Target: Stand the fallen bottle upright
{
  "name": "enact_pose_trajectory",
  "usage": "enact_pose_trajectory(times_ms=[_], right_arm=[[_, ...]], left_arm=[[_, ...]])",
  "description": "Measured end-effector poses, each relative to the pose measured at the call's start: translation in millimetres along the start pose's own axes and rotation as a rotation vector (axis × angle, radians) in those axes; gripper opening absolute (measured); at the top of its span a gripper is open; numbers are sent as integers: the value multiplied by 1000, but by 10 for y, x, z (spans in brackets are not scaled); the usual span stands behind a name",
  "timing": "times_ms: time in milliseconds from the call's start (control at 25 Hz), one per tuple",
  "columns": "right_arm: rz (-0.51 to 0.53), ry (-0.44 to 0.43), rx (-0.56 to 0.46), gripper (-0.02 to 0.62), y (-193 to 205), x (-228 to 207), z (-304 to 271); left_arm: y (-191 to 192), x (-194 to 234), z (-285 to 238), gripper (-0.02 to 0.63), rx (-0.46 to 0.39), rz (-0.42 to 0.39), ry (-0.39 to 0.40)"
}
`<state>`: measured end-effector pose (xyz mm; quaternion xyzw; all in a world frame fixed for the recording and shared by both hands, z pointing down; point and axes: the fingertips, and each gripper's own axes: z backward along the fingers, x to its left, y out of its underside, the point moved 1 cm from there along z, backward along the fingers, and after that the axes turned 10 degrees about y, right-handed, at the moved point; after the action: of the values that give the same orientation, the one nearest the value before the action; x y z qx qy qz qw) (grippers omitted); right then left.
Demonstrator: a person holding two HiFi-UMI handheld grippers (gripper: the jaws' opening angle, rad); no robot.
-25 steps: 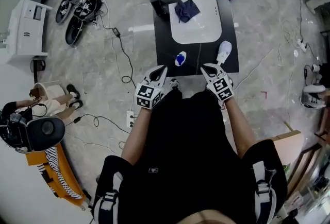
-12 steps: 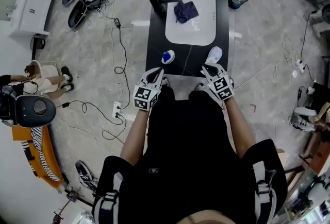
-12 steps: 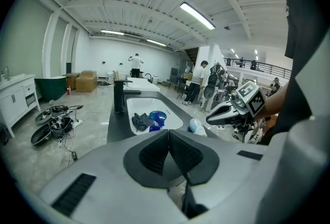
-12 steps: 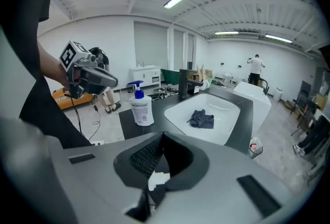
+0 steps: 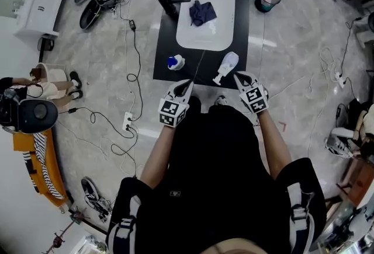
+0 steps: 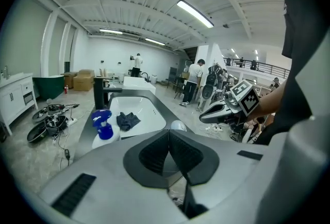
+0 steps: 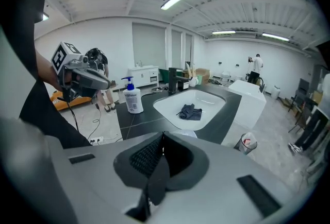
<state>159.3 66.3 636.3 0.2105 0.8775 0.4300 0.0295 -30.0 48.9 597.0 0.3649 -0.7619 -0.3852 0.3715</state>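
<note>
I find left gripper [image 5: 187, 83] and right gripper [image 5: 238, 76] empty, jaws together, presumably as neither yet reaches the white plastic pump bottle [image 5: 227, 63] lying fallen by the black counter's [image 5: 166, 42] near right corner.

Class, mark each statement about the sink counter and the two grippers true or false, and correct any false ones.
1. A dark cloth lies in the white sink. True.
2. The white bottle stands upright. False: it lies on its side on the counter.
3. The left gripper holds the blue-topped bottle. False: it is shut on nothing, short of that bottle.
4. The right gripper is shut and empty. True.
</note>
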Motion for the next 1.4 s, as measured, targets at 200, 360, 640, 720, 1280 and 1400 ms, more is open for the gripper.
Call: enact_pose_trajectory(times_ms=[200, 360, 640, 720, 1280, 1400], right_arm=[[-5, 5, 19, 60, 159, -112, 131], [-11, 12, 38, 60, 225, -144, 159], [-53, 73, 65, 60, 179, -107, 151], [-80, 105, 69, 60, 180, -125, 184], [-323, 373, 165, 60, 705, -123, 547], [-339, 397, 179, 60, 733, -72, 569]], left_arm=[[-103, -153, -162, 14, 11, -13, 24], [-116, -212, -278, 14, 23, -13, 59], [-160, -219, -516, 14, 117, -150, 204], [-194, -231, -637, 14, 151, -206, 269], [-226, -299, -1297, 15, 236, -235, 554], [-104, -263, -1340, 14, 263, -221, 577]])
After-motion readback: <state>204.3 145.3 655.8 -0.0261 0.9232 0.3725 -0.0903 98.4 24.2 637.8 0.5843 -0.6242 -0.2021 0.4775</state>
